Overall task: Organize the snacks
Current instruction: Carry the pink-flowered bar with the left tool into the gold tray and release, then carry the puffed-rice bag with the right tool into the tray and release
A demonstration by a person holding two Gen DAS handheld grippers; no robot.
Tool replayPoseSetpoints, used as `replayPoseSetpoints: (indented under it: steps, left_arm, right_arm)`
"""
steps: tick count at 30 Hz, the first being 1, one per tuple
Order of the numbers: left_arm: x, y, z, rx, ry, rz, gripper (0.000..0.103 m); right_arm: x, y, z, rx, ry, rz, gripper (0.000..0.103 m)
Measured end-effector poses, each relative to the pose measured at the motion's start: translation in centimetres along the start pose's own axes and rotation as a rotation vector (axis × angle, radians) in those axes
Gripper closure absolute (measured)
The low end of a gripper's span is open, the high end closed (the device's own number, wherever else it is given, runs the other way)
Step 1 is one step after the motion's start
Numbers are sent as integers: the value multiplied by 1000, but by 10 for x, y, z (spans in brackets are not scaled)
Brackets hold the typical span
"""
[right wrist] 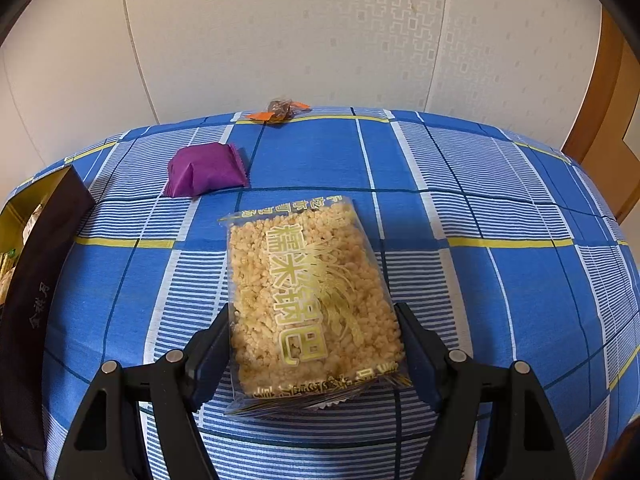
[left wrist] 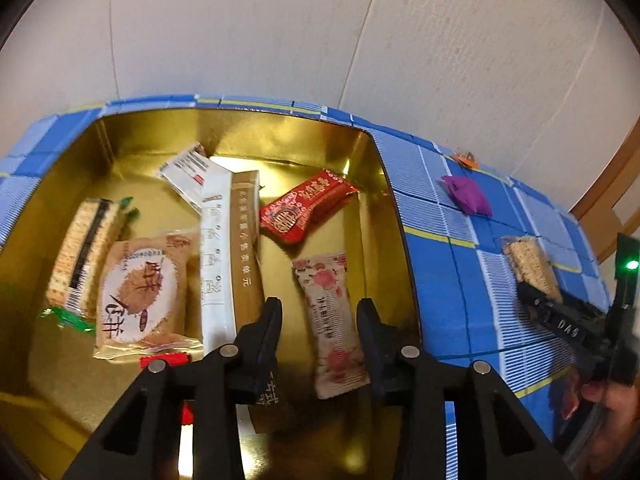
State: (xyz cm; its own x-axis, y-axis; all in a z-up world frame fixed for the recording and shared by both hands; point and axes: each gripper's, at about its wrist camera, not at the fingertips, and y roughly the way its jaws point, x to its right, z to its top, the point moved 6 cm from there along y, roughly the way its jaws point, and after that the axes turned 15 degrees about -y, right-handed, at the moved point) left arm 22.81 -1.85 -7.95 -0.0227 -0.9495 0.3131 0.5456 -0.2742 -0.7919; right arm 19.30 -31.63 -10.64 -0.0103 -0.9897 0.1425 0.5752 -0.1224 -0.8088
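I am looking along the right gripper (right wrist: pixel 314 344), whose jaws are standing wide on either side of the rice-crisp packet (right wrist: pixel 310 300); its near half is lying between the fingers, long axis running straight away from me along the line of the tongs, flat on the blue checked cloth (right wrist: pixel 500 184). The pads are sitting right at the packet's edges, and I am judging them not yet squeezing. So the right hand is the nearer one for this packet; the gold tin (left wrist: pixel 240 132) is lying off to its left. Gold characters on the clear wrapper are reading 糯米锅巴. Beyond it a purple packet (right wrist: pixel 206 175) and an orange-wrapped sweet (right wrist: pixel 280 110) are waiting on the cloth. My left gripper (left wrist: pixel 318 320) is hanging over the tin, unclenched, with a pink flowered packet (left wrist: pixel 330 320) lying loose on the tin floor between its fingers. Beside it a round biscuit pack (left wrist: pixel 140 292) is showing 酥饼; other print is too small.
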Motion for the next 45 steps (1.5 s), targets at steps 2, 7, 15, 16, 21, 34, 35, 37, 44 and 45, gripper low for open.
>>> replayPoseSetpoints:
  steps: [2,7,15,16,21,34,35,37,44,45]
  left_arm:
    - [1,-3,-1,27,18,22,64]
    - [-3,-12,0,84,41,67,61]
    - [-20,-15,7,101,18,106,53]
    - [-21,-15,8,103,16,111,51]
    - [-29,-19,9,116,14,140,50]
    - [-36,-30,8,160,56,196,33]
    - [-38,-31,8,161,52,198,30]
    - [-44,-33,9,162,42,197,30]
    - [-66,-42,14,170,5,221,26]
    - [-70,-43,15,165,-6,221,26]
  right_arm:
    - [1,0,0,-1,5,-2,25]
    - [0,0,0,3,15,-8,26]
    - [2,-2,-1,12,51,-9,26]
    - [2,-3,-1,15,56,-3,26]
    - [5,-6,-2,26,84,29,26]
    - [-22,-41,16,181,11,163,26]
    - [-26,-43,18,193,6,179,26]
    - [-35,-51,25,223,-15,214,26]
    - [-82,-68,39,247,-135,304,26]
    - [-90,-69,40,242,-155,323,26]
